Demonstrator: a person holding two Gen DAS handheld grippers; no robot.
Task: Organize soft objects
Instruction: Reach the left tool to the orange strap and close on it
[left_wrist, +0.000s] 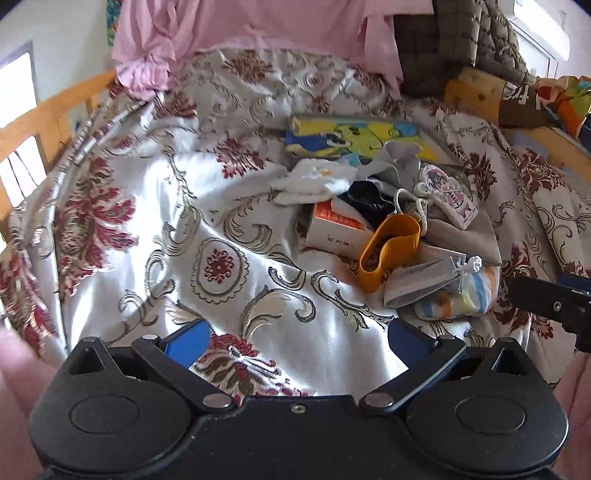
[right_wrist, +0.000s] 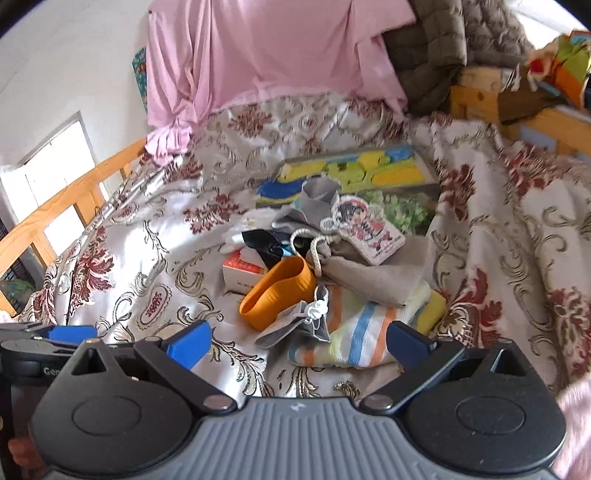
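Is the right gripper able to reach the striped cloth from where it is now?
Probably yes. The right gripper is open, and the striped cloth lies just ahead between its fingers; only a small grey pouch overlaps the cloth's left edge.

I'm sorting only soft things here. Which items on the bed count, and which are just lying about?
Soft, for the job: striped cloth, grey pouch, beige bag, white socks.

Lying about: orange cup, small box, picture book.

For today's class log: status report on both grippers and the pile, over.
Left gripper open, empty. Right gripper open, empty. Striped towel nearest right gripper, untouched. Orange silicone cup and small carton mixed in.
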